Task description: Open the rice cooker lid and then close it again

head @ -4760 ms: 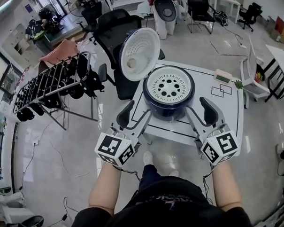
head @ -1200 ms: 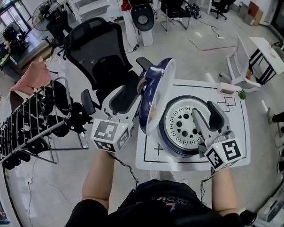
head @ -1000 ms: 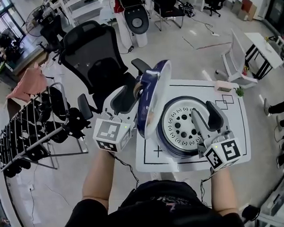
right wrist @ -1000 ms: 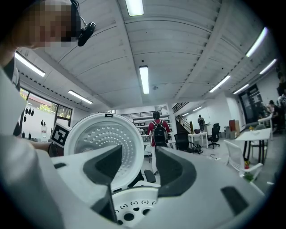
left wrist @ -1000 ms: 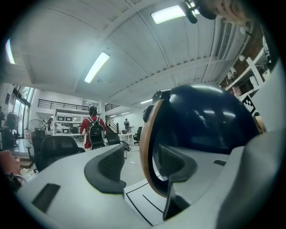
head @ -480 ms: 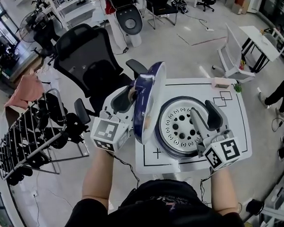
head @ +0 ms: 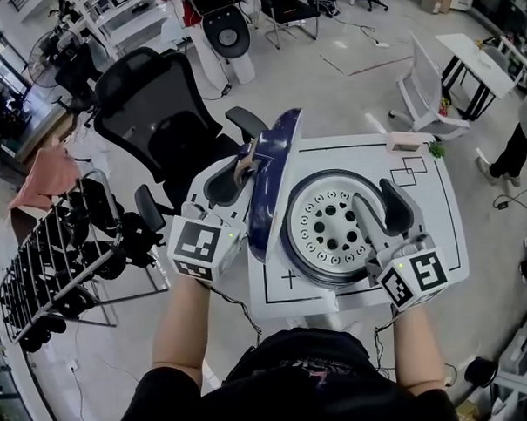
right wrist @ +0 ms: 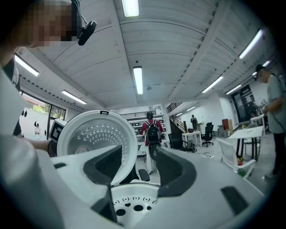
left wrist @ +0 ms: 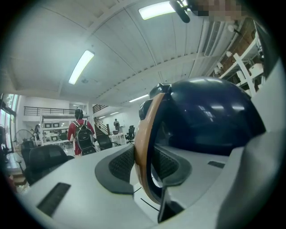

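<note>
The rice cooker [head: 330, 237] stands on the white table [head: 435, 241], a little toward the table's left edge, inside the black lines drawn on the top. Its lid [head: 272, 174] is raised and stands almost upright on its edge, at the left side of the pot, above the left edge of the table. The dark blue outside of the lid faces left, and the white inside faces the pot. The round plate with holes [head: 332, 228] inside the pot lies uncovered.

The left gripper [head: 242, 169] is at the lid, at the side far from the person. Its jaws have just been closing. In the left gripper view the tan rim of the lid [left wrist: 144, 134] stands between the two dark pads [left wrist: 119, 164], and both pads lie against it, so the gripper holds the lid by the rim.

The right gripper [head: 374, 200] hangs over the right part of the pot, with its jaws wide apart. In the right gripper view nothing is between them; beyond them are the white inside of the lid [right wrist: 96, 138] and, lower, the plate with holes.

A black office chair [head: 155, 114] stands just beyond the table's far left corner.
</note>
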Motion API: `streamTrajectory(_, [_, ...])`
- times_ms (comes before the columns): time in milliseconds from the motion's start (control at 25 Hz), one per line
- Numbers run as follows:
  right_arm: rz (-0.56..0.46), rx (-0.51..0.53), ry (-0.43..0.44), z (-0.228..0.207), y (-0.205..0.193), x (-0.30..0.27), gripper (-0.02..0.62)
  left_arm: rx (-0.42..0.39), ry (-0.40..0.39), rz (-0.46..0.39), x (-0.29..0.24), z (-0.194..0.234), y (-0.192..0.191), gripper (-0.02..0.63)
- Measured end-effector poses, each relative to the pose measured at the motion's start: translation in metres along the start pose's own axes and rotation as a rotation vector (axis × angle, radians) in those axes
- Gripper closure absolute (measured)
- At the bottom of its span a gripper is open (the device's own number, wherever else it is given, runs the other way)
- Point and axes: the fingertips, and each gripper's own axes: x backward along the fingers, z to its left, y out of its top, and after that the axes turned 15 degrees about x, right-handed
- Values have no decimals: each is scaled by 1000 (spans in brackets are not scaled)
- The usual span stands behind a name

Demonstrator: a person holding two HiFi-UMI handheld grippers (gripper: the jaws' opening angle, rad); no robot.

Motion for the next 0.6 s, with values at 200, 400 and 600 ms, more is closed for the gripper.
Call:
streamTrajectory(200, [1, -1, -24, -7, 2, 12, 354, -67, -3, 22, -6, -16, 5, 485])
streamTrajectory(400, [5, -8, -55, -18, 0, 28, 354, -159, -19, 42, -13, -40, 8, 482])
streamTrajectory(600, [6, -9, -79, -30, -4, 46, 354, -246, -29, 68, -23, -69, 5, 479])
